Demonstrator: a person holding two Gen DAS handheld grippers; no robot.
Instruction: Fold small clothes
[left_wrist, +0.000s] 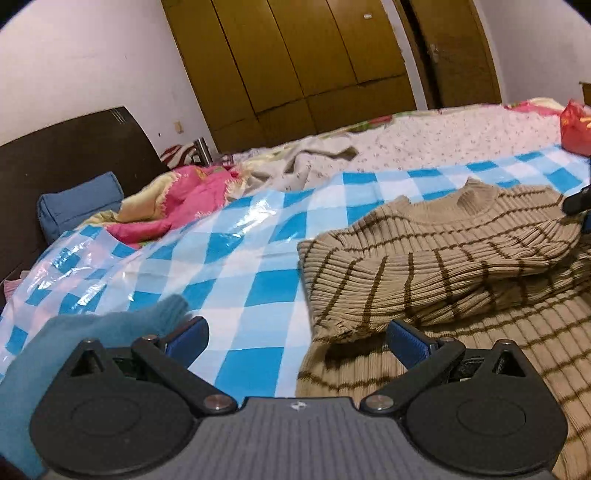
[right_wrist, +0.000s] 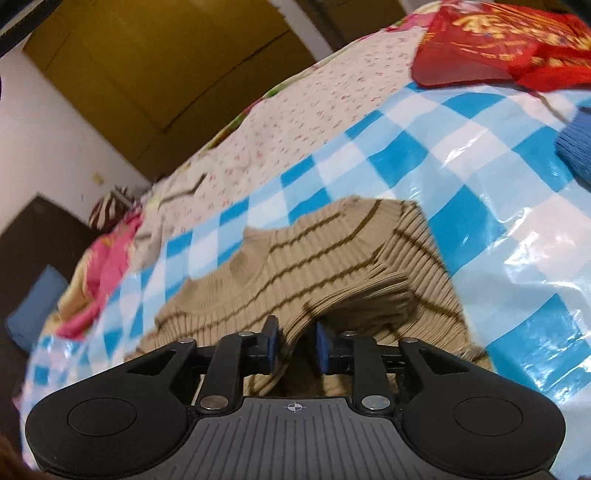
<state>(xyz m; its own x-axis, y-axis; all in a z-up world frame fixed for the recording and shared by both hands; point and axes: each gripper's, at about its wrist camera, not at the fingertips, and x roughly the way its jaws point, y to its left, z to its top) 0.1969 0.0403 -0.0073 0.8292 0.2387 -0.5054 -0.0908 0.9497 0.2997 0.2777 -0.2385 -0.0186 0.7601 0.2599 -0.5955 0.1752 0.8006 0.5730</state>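
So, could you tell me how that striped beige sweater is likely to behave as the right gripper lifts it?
The sweater will probably drape and sag: its ribbed knit already bunches between the right gripper's pads. It looks thick, so likely fairly heavy for its size. The glossy checked sheet beneath may let it slide.

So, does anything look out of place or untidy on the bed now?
Mostly the pink blanket, bunched up beside the checked sheet. The striped sweater is only half folded, one part pinched by the right gripper.
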